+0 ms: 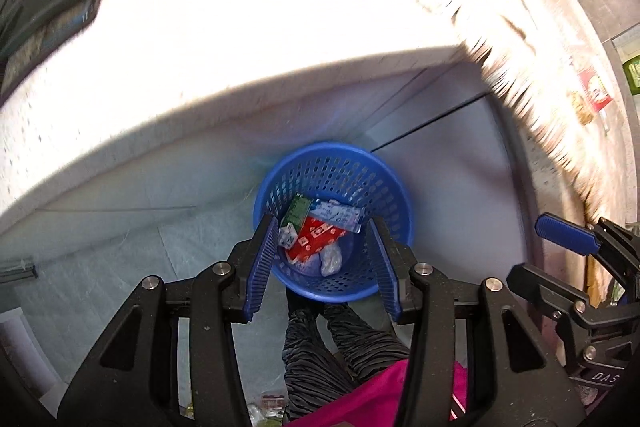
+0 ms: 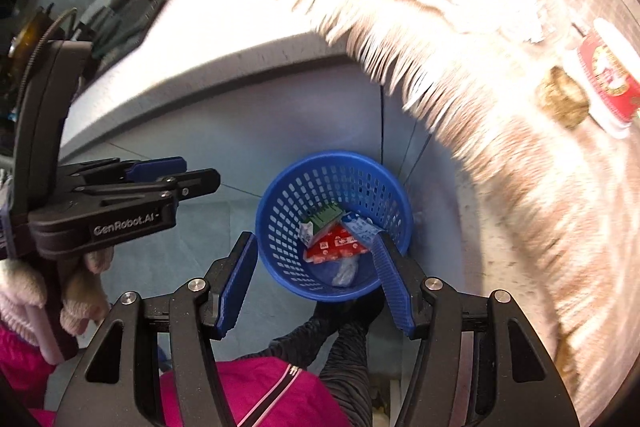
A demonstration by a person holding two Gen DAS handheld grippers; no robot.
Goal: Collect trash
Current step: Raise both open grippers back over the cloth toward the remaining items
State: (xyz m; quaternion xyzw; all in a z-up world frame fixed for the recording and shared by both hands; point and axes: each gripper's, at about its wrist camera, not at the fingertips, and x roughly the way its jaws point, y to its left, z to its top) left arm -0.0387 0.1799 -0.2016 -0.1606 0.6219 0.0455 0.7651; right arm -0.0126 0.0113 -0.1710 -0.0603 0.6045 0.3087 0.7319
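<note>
Left wrist view: the left gripper hangs directly above the bin, fingers wide and empty; cartons lie in the bin.

Right wrist view: the right gripper, wide and empty too, hovers above the bin; a red cup lies on the bench, up-right of the bin, nearer this gripper.

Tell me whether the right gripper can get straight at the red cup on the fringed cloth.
Probably yes: the right gripper is open and empty above the blue basket, and the red cup lies unobstructed on the cloth.
</note>
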